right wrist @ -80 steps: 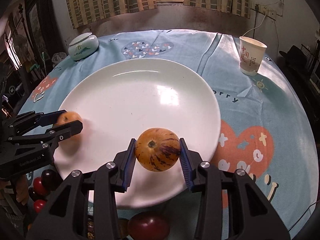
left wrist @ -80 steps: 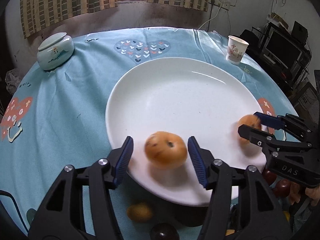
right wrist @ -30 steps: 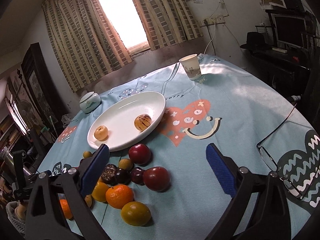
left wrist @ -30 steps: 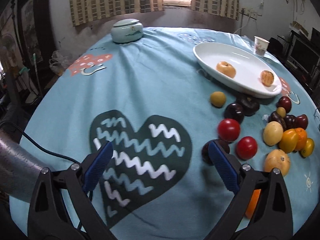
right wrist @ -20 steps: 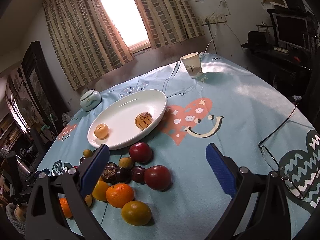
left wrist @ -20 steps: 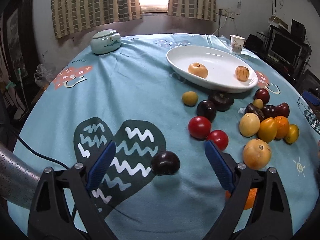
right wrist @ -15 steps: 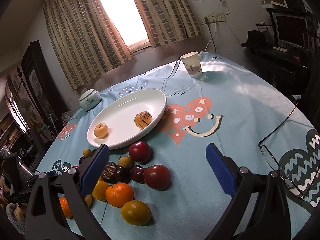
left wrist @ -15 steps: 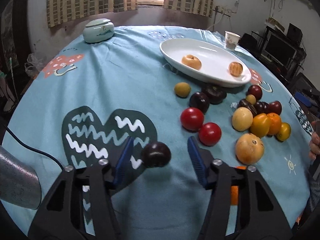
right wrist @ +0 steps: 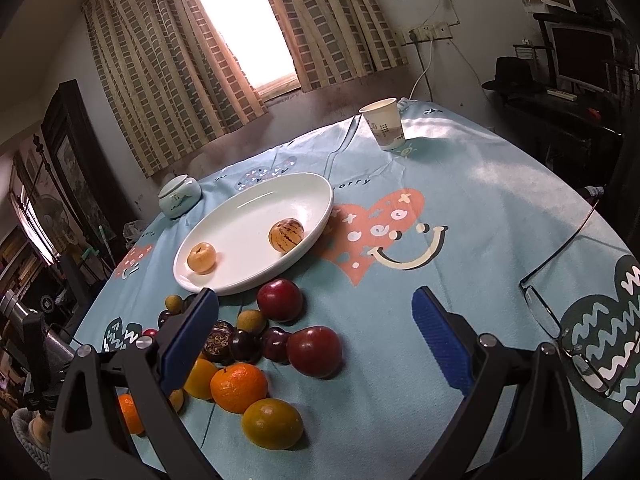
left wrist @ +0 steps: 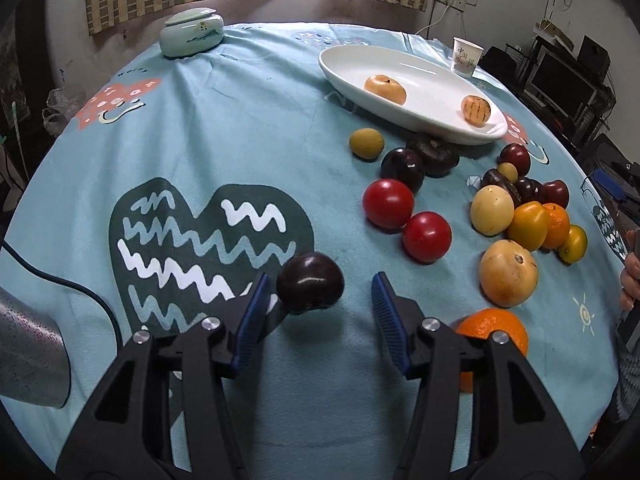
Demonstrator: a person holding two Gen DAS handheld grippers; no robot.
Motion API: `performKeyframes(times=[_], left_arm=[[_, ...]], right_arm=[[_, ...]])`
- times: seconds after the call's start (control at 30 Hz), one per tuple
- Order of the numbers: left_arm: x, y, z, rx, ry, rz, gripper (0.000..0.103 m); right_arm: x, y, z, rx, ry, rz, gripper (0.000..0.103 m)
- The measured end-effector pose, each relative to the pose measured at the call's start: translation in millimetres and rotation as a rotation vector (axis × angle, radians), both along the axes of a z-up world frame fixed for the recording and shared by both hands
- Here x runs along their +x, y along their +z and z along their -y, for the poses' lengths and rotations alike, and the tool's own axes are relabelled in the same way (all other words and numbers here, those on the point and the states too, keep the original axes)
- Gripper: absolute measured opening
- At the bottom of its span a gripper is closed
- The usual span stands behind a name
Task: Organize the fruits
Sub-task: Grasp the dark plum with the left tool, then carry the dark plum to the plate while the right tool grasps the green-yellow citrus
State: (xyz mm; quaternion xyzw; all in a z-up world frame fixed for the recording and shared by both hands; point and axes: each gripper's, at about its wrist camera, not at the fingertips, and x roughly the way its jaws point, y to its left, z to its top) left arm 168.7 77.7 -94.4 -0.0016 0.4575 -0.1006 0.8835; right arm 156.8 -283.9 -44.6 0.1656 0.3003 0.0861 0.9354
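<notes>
My left gripper point(left wrist: 318, 308) is open around a dark plum point(left wrist: 310, 282) that lies on the blue tablecloth, close to the left pad and apart from the right one. A white oval plate point(left wrist: 416, 102) holds a yellow-orange fruit point(left wrist: 385, 88) and a striped melon-like fruit point(left wrist: 475, 109). Several loose fruits lie beside it: two red tomatoes point(left wrist: 388, 203), dark plums, yellow fruits and an orange point(left wrist: 490, 330). My right gripper point(right wrist: 316, 330) is wide open and empty above the fruit pile point(right wrist: 236, 364), with the plate point(right wrist: 320, 216) beyond.
A lidded green ceramic jar point(left wrist: 192, 36) and a paper cup point(left wrist: 466, 56) stand at the table's far side. Eyeglasses point(right wrist: 560, 320) lie at the right in the right wrist view. A cable point(left wrist: 60, 280) crosses the cloth at the left.
My left gripper left the plate, swung over the cloth and came down with its jaws narrowing around the dark plum. My right gripper pulled back from the plate and now holds still, open.
</notes>
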Motion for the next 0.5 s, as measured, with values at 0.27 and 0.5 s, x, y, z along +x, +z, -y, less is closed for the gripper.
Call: performKeyframes(times=[0.27,0.5], left_arm=[[2,0,-10,-0.074,0.018,-0.001,0.032],[-3,7,-14,-0.104,0.029,0.046,0.032]], right_arm=[[-2,1,-2,-0.001,0.011,0.004,0.098],[-35,-6,-30,-0.126,0.118,-0.052,0.098]])
